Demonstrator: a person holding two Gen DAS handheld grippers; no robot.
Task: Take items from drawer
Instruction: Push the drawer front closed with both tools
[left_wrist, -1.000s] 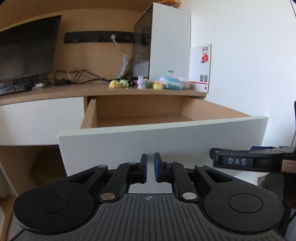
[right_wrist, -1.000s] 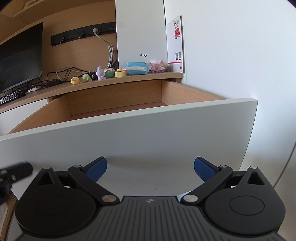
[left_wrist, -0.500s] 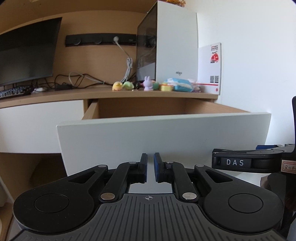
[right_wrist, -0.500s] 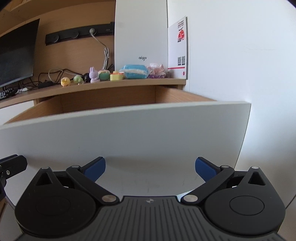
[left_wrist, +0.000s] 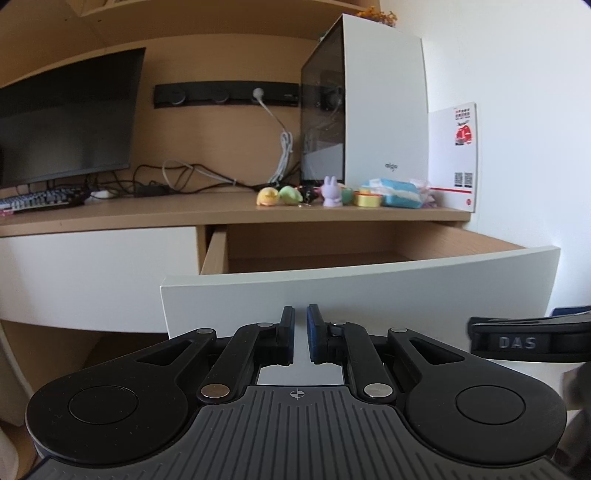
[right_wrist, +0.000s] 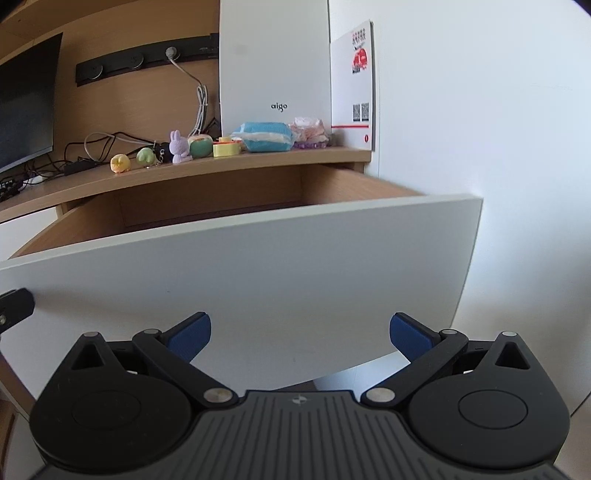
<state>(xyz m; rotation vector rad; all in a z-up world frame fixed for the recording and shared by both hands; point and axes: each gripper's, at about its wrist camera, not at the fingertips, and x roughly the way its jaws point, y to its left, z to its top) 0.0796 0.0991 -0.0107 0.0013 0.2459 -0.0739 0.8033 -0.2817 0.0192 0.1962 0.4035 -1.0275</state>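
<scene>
Drawer (left_wrist: 354, 284) front lower, desktop items nearer

Home office: desk (left_wrist: 147, 218), monitor (left_wrist: 66, 118), computer tower (left_wrist: 384, 103).

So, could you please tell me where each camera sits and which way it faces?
Left wrist: on the left gripper, jaws nearly shut on nothing, facing the open drawer and the desk above; the right gripper's finger pokes in at right.
Right wrist: on the right gripper, jaws wide open, close to the drawer front, near the wall.
Shared: the drawer, the white computer case, the purple rabbit toy.
</scene>
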